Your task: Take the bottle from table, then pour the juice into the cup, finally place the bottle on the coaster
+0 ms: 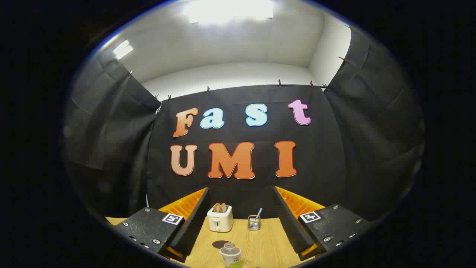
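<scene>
My gripper (240, 208) is open, its two fingers (193, 216) spread wide above a wooden table (267, 242). Low between the fingers, close under me, stands a small bottle (230, 255) with a clear cap and a pale body. Just behind its left side lies a dark round coaster (219, 244), flat on the wood. Nothing is held between the fingers.
At the table's back stands a white toaster (220, 219) with two slices of bread in it. To its right sits a small wire holder (254, 222) with a utensil sticking out. Black cloth walls close the booth behind and on both sides.
</scene>
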`<action>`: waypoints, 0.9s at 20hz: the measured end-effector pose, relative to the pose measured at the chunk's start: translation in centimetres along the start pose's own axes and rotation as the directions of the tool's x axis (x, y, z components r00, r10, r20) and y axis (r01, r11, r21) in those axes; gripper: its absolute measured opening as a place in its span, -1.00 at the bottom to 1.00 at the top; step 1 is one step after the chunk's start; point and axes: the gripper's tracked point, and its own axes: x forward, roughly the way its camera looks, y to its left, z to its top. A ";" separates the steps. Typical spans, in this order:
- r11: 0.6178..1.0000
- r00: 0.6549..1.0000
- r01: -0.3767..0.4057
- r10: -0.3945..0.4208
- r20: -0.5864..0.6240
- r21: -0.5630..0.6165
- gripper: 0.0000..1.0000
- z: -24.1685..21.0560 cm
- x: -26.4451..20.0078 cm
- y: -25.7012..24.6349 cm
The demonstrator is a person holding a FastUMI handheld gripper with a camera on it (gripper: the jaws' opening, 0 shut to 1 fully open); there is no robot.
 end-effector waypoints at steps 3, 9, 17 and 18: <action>1.000 1.000 0.001 -0.001 -0.008 0.001 0.96 -0.5 0.1 0.1; 1.000 1.000 -0.003 0.003 -0.013 0.018 0.96 -0.7 0.2 0.0; 1.000 1.000 -0.011 0.012 -0.010 0.027 0.96 -0.8 0.2 0.2; 0.999 1.000 -0.013 0.013 -0.011 0.030 0.96 -1.0 0.2 0.3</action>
